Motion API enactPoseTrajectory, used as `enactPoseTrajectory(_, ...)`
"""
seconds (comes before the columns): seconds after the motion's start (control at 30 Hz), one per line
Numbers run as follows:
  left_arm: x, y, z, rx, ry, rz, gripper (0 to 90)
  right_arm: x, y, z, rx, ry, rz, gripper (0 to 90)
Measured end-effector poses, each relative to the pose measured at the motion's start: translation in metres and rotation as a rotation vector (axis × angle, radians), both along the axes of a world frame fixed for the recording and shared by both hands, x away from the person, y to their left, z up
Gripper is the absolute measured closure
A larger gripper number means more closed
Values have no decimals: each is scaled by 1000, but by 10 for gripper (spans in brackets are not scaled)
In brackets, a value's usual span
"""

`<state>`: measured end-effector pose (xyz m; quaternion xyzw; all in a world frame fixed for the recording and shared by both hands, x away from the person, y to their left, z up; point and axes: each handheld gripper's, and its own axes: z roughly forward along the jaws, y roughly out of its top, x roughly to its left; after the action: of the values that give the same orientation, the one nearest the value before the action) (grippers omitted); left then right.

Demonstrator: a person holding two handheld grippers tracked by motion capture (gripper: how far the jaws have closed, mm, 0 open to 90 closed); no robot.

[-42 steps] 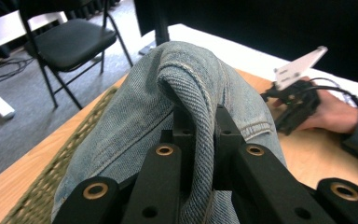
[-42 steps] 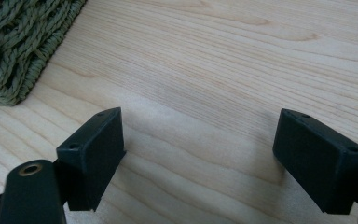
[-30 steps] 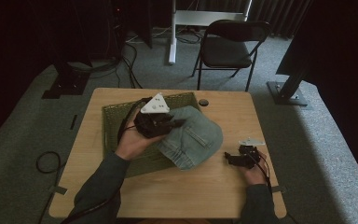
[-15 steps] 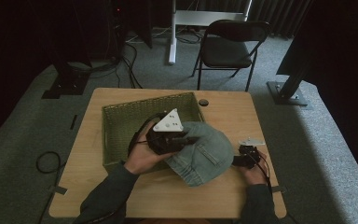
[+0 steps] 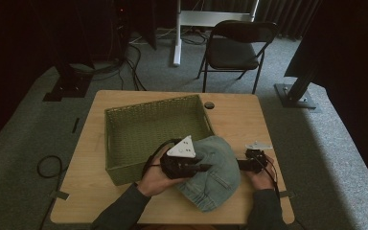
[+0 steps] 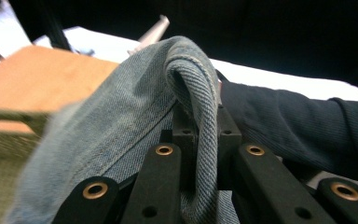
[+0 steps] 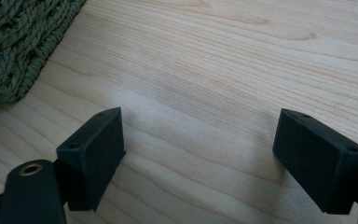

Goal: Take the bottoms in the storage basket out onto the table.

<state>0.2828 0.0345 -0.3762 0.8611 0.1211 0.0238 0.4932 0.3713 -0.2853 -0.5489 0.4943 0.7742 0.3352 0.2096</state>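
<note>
A pale blue denim garment (image 5: 216, 173) lies bunched on the wooden table (image 5: 239, 117), just off the near right corner of the green woven basket (image 5: 153, 103). My left gripper (image 5: 205, 167) rests on the cloth's left side, jaws shut on a fold. In the left gripper view that denim fold (image 6: 193, 79) rises between the closed fingertips of the left gripper (image 6: 198, 123), with a dark sleeve (image 6: 298, 126) behind. My right gripper (image 5: 240, 165) sits low beside the garment's right edge. In the right gripper view its jaws (image 7: 200, 158) stand wide open over bare wood.
The basket takes up the table's left middle; its corner (image 7: 23, 42) appears in the right gripper view. A small dark round cap (image 5: 209, 105) lies at the far side. A black chair (image 5: 235, 45) and a stand's legs are behind the table, cables on the floor at left.
My left gripper has carried the denim from over the basket down and toward the near right, onto the table. The right gripper has stayed put.
</note>
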Motion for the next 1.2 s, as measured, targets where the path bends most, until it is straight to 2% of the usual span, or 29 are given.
enactPoseTrajectory(0.2, -2, -8, -41, 55, 66, 2, 840, 0, 0, 0, 1, 0, -1, 163)
enactPoseTrajectory(0.27, -1, -8, -46, 62, 80, 2, 839, 0, 0, 0, 1, -1, 0, 163)
enactPoseTrajectory(0.3, -1, -9, -58, 81, 96, 2, 839, 0, 0, 0, 1, -1, -1, 163)
enactPoseTrajectory(0.33, -1, -8, -62, 89, 99, 11, 838, 0, 0, 0, 1, -1, -1, 164)
enactPoseTrajectory(0.4, 1, -5, -68, 83, 113, 21, 837, 0, 0, 0, 0, -1, -1, 163)
enactPoseTrajectory(0.47, 5, -1, -75, 75, 143, 37, 836, 0, 0, 0, 0, -1, 0, 163)
enactPoseTrajectory(0.63, 11, 4, -91, 121, 133, 98, 810, 0, 0, 0, 0, -1, 0, 163)
enactPoseTrajectory(0.67, 11, 4, -91, 121, 133, 98, 800, 0, 0, 0, 0, -1, 0, 163)
enactPoseTrajectory(0.7, 15, 7, -98, 135, 139, 130, 800, 0, 0, 0, 0, -1, 0, 163)
enactPoseTrajectory(0.8, 16, 10, -99, 128, 141, 146, 701, 0, 0, 0, 0, -1, 0, 163)
enactPoseTrajectory(0.87, 15, 10, -97, 131, 126, 147, 624, 0, 0, 0, 0, -1, 0, 163)
enactPoseTrajectory(1.0, 13, 11, -89, 128, 108, 142, 562, 0, 0, 0, 0, -1, 0, 163)
enactPoseTrajectory(1.2, 7, 16, -76, 104, 81, 140, 546, 0, 0, 0, 0, -1, 0, 163)
